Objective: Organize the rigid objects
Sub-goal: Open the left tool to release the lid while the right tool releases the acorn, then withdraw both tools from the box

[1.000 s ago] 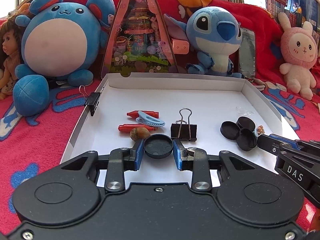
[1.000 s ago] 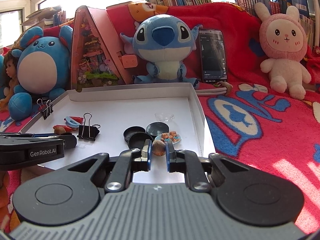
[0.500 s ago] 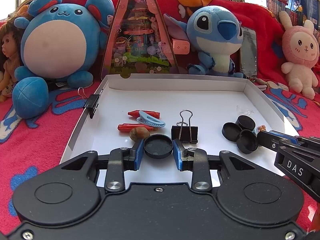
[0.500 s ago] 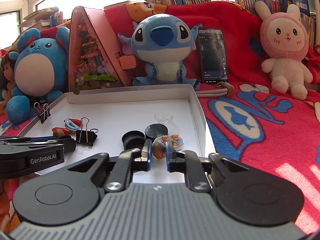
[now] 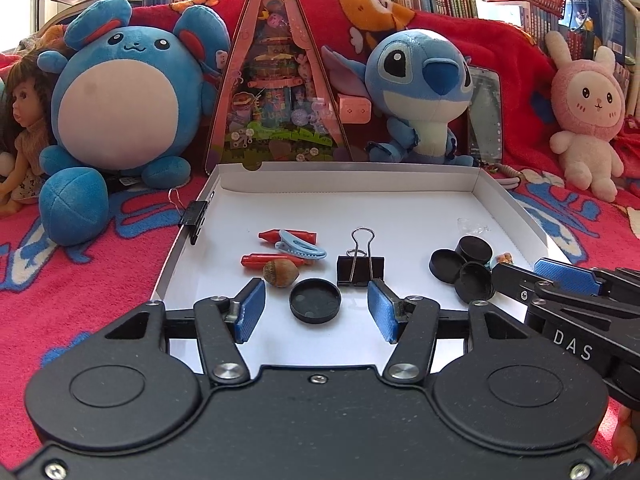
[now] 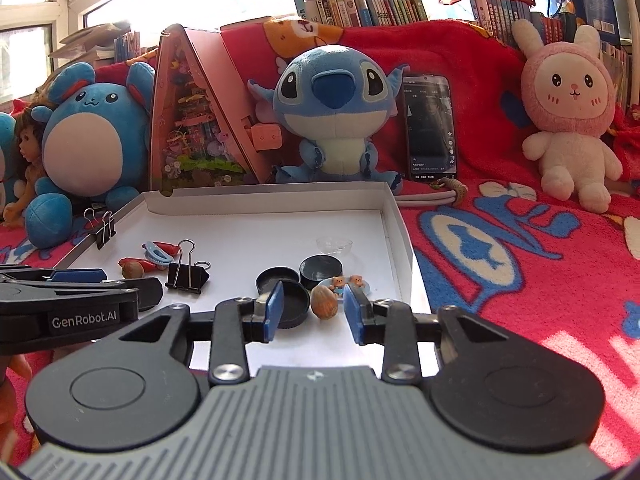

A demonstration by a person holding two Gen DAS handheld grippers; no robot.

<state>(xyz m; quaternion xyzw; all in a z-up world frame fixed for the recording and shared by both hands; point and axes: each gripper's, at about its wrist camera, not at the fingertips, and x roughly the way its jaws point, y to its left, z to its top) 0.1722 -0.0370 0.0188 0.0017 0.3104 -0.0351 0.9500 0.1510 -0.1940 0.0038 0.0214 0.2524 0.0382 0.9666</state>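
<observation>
A white shallow box lies on a red blanket. My left gripper is open, with a black round cap lying loose between its fingers on the box floor. My right gripper is open, with a brown nut lying between its fingers. In the box are also an acorn, two red crayons, a blue clip, a black binder clip, three black caps and a small bear plate.
A second binder clip grips the box's left wall. A clear plastic cup lies by the right wall. Plush toys, a triangular toy box, a phone and a doll stand behind the box.
Both grippers have opened. The left one let go of the black cap and the right one let go of the nut; both objects now rest on the box floor.
</observation>
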